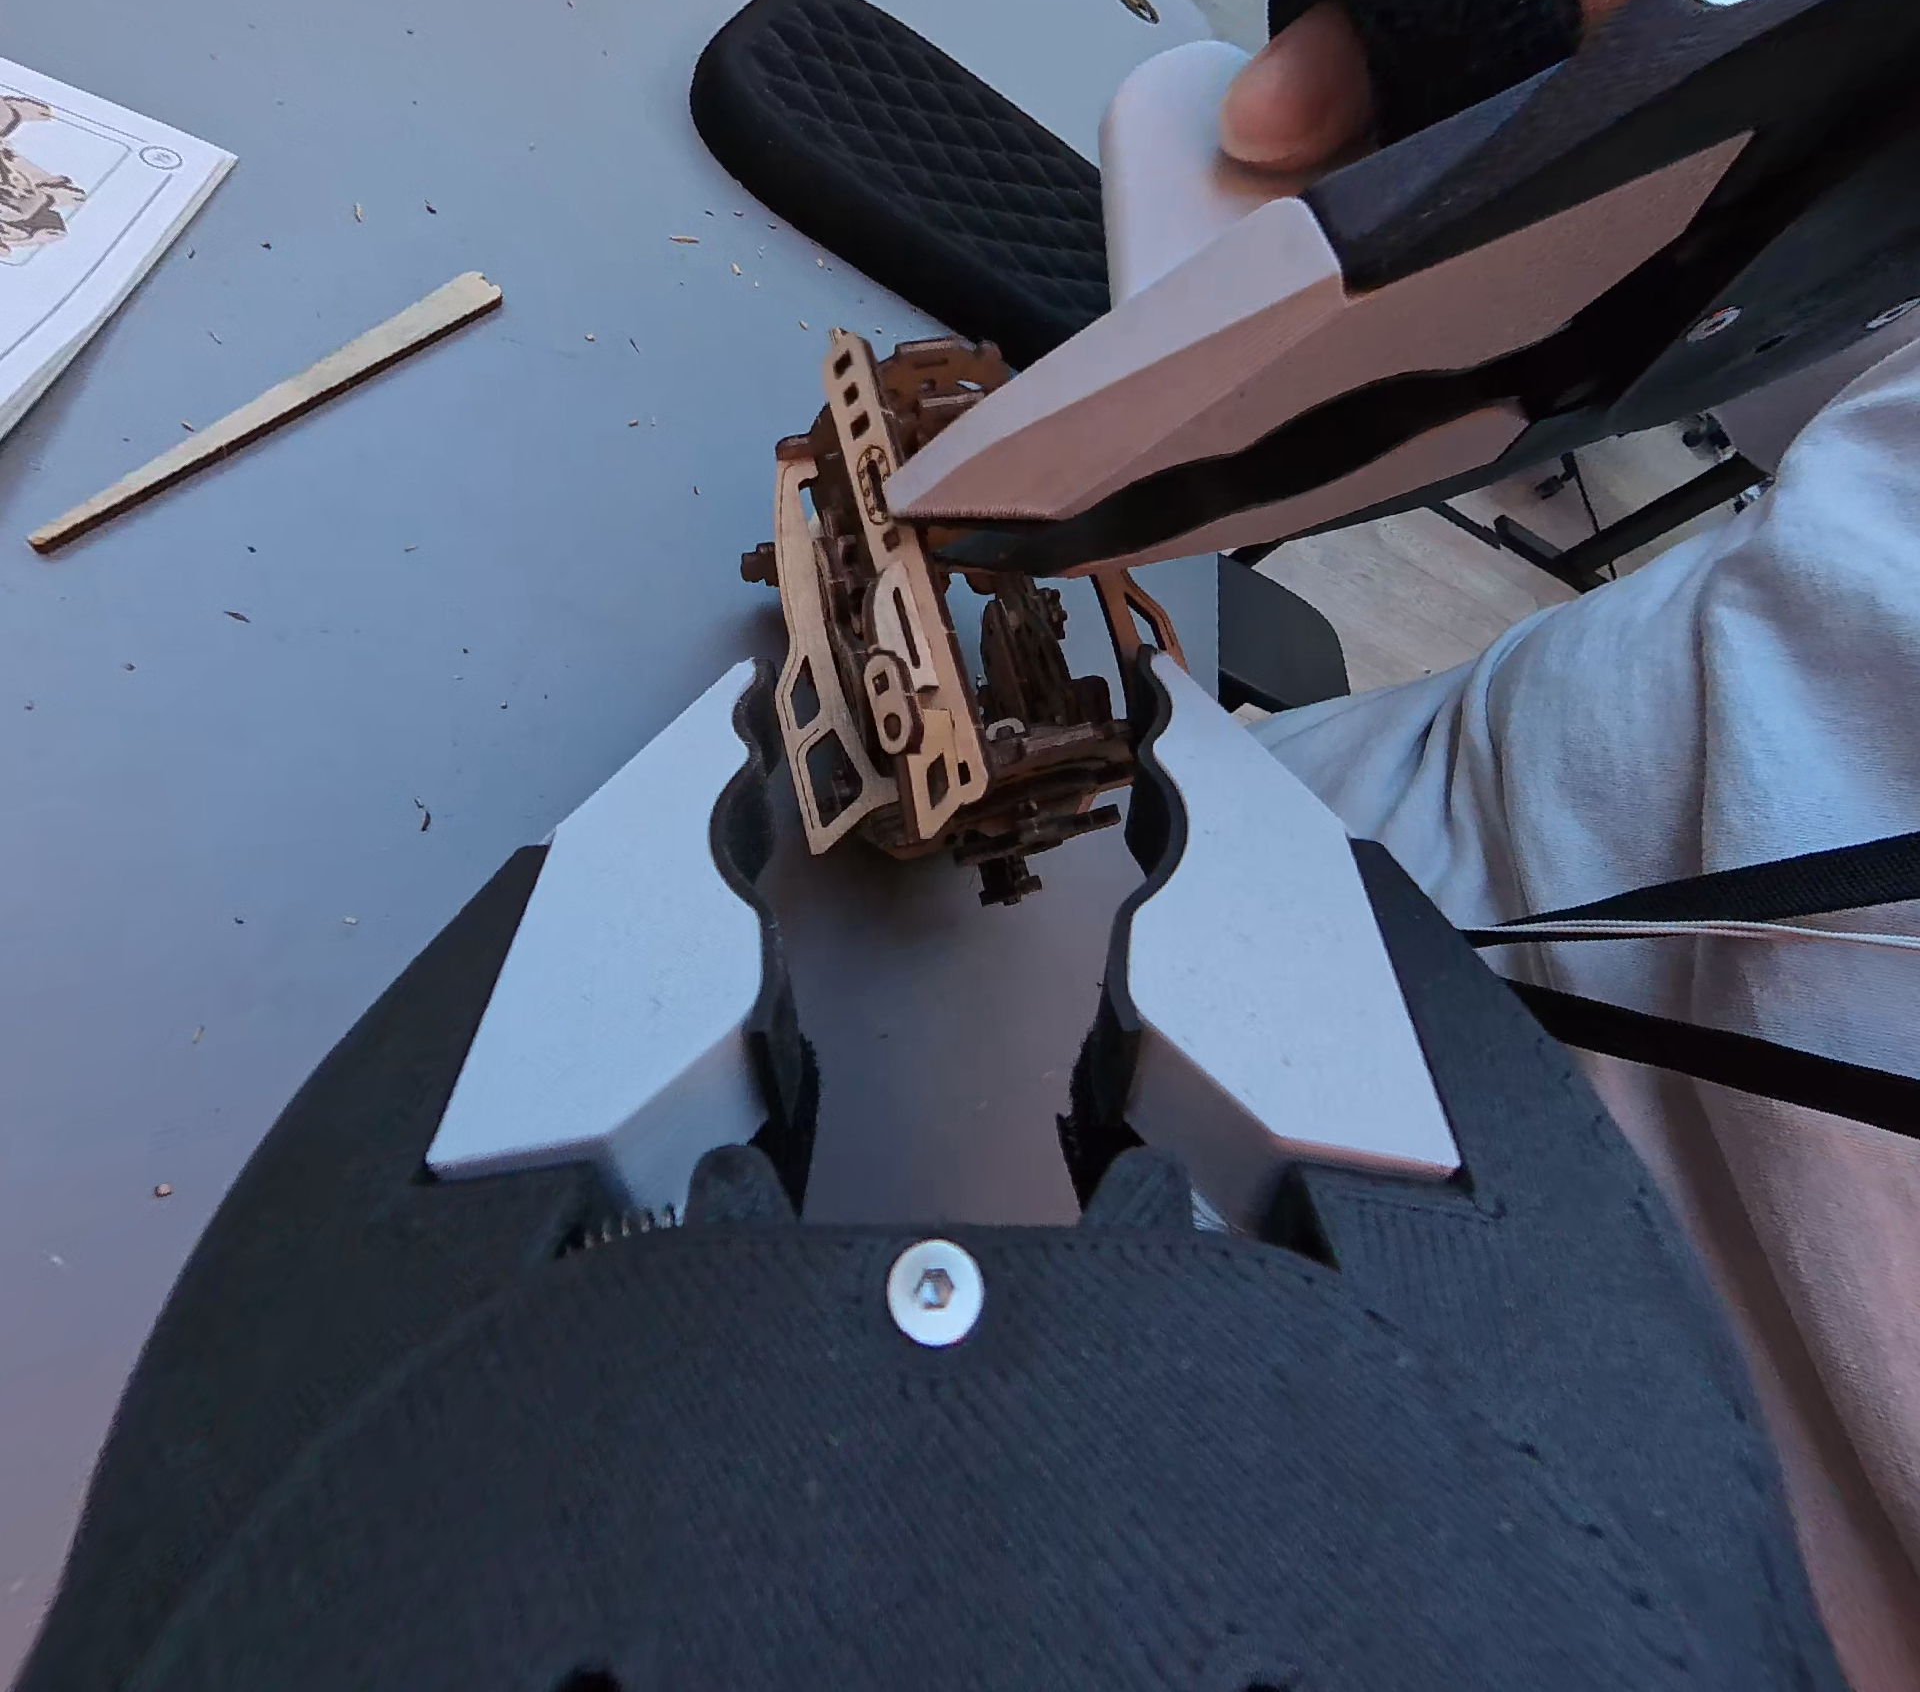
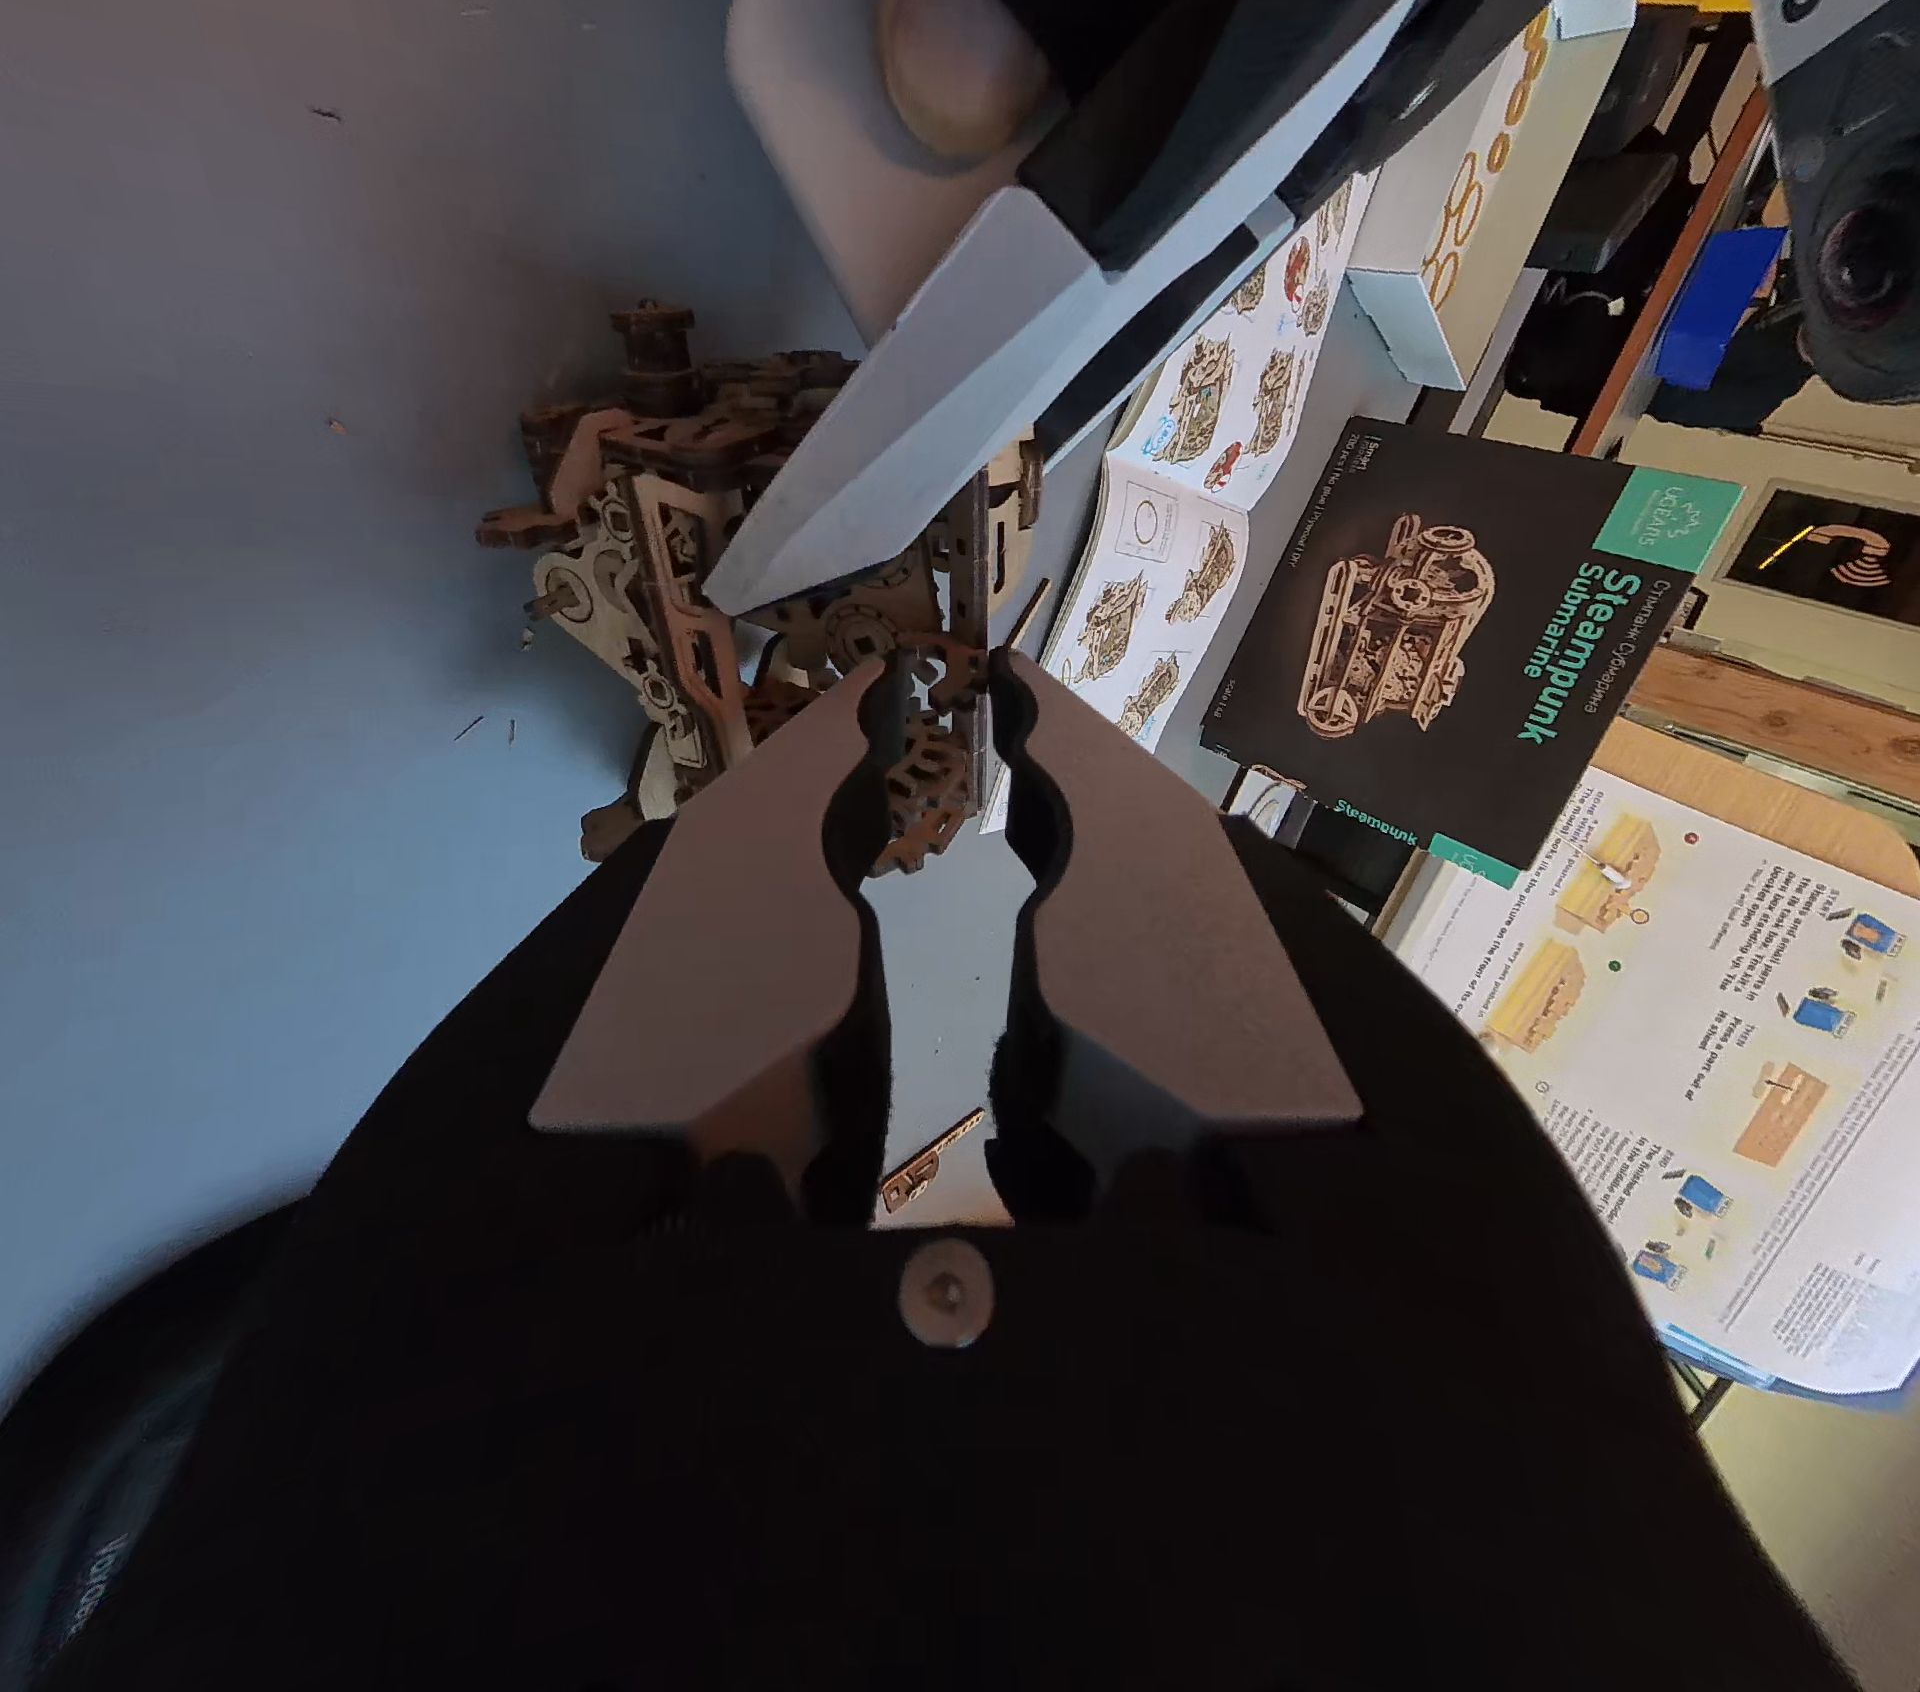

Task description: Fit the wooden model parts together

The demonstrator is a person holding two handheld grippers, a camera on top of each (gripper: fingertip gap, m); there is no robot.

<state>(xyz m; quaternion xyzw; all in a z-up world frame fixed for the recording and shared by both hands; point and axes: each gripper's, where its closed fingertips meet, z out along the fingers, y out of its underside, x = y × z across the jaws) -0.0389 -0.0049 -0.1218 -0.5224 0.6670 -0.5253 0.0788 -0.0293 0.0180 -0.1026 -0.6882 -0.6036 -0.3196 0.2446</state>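
Note:
The half-built wooden model [image 1: 894, 707] is a mix of light and dark laser-cut parts, and it sits tilted over the grey table [image 1: 416, 84]. My left gripper [image 1: 951, 697] has one finger on each side of it, pressed against its flanks. My right gripper [image 1: 914, 525] comes in from the upper right, its tips pinched on the model's upper edge. In the right wrist view, my right gripper [image 2: 940, 671] is nearly closed on a thin panel and dark gear-like part of the model [image 2: 644, 541]. The left gripper [image 2: 748, 582] reaches down over the model there.
A loose wooden strip [image 1: 270, 411] and an instruction booklet [image 1: 83, 208] lie to the left. A black mesh pad [image 1: 904, 156] sits behind the model at the table edge. A small wooden part [image 2: 930, 1164], the black kit box [image 2: 1455, 634] and a printed sheet [image 2: 1714, 1071] are nearby. Both grippers' tips are close together, under 4 cm apart.

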